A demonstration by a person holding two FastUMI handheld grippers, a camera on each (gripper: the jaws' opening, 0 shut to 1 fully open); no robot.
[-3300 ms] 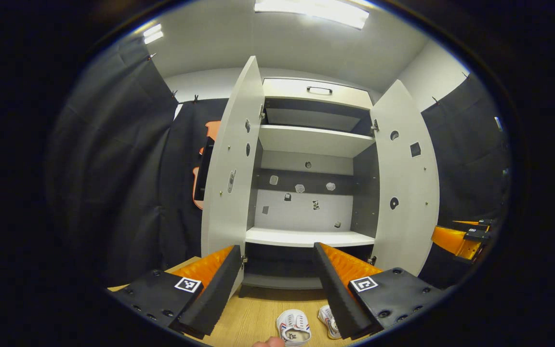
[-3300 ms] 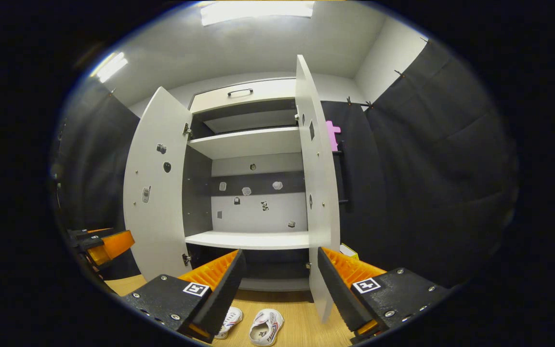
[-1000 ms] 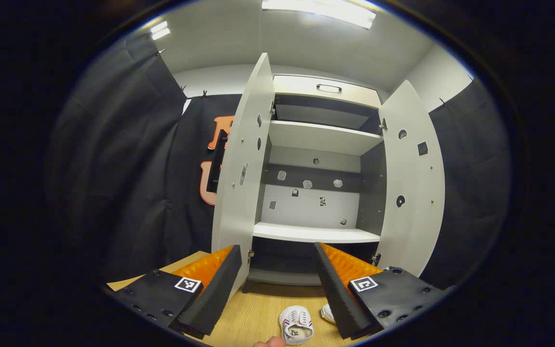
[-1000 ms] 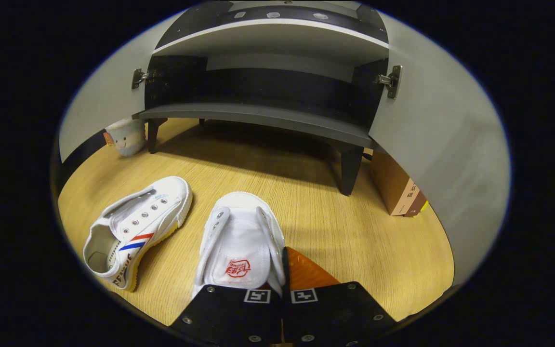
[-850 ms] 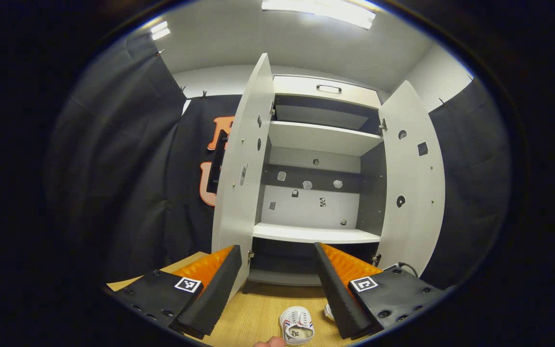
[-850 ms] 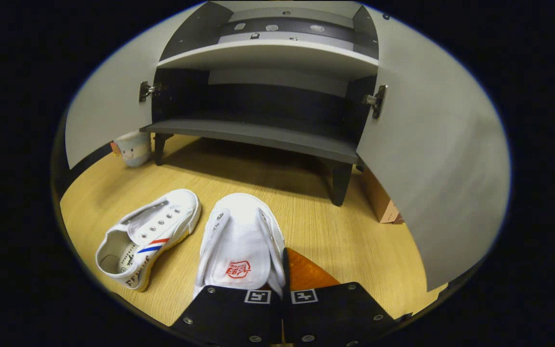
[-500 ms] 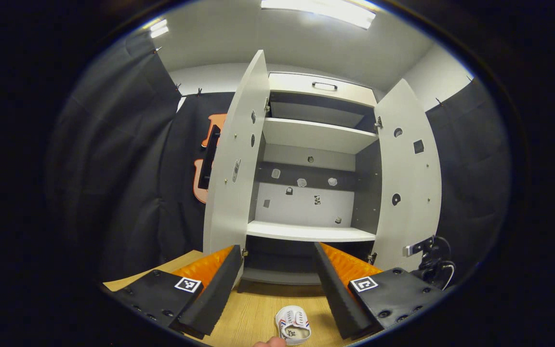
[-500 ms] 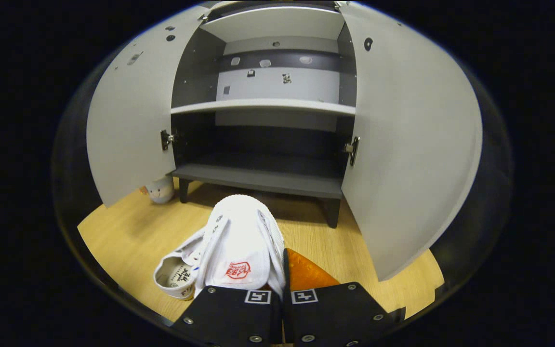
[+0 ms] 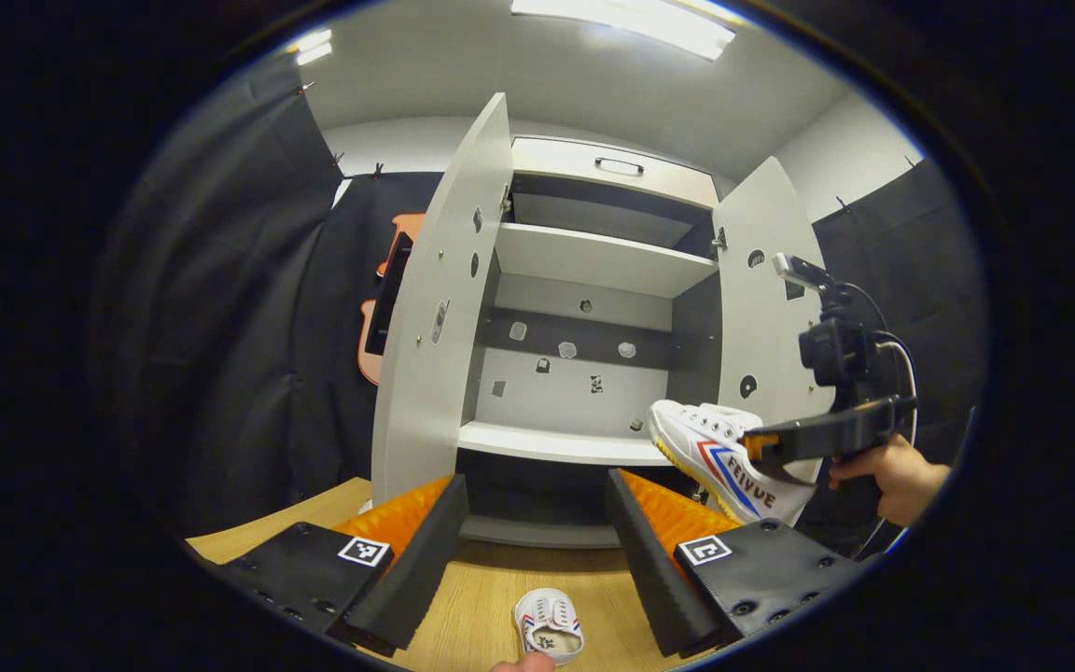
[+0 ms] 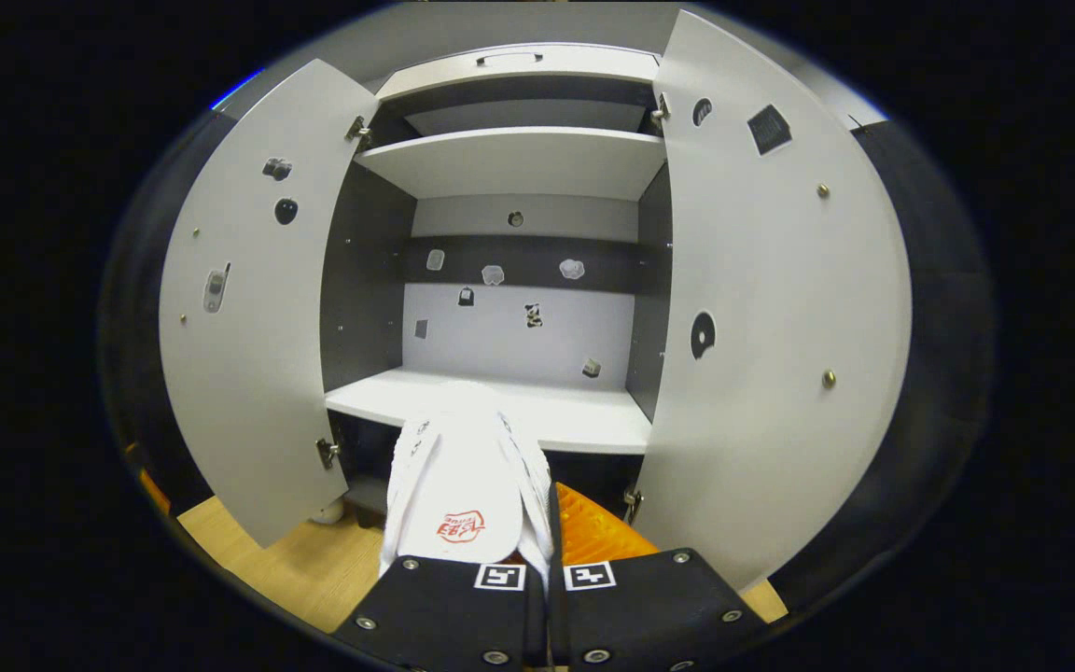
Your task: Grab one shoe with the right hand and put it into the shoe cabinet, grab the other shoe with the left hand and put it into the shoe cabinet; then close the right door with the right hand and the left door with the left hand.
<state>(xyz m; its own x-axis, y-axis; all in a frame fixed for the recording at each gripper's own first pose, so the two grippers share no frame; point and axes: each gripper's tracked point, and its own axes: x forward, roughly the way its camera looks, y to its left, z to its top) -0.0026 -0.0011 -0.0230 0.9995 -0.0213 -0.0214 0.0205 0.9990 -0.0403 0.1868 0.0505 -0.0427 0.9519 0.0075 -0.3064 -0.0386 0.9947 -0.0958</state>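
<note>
Left gripper view, from left to right: the left door (image 9: 425, 308) of the shoe cabinet (image 9: 607, 266) stands swung wide, the shelves lie bare behind it, and the right door (image 9: 761, 327) stands open too. Low in front, the left claw (image 9: 537, 551) is spread wide and holds nothing. Below it a white shoe (image 9: 549, 625) with red and blue side stripes lies on the wooden floor (image 9: 481, 607), opening upward. Farther right, the right claw (image 9: 761, 446), held by a hand (image 9: 892, 471), pinches the other shoe (image 9: 719, 457) at its heel end, toe pointing toward the middle shelf (image 9: 556, 443).

Right gripper view: the lifted shoe (image 10: 467, 476) is white canvas with a red mark on its tongue; the right claw (image 10: 542, 560) is pressed together on its collar. Its toe sits just before the white middle shelf (image 10: 584, 420), between the two open doors, with free room on either side.

Half a second ago this shoe hung low over the floor, facing the dark bottom shelf; it has since risen to middle-shelf height.
</note>
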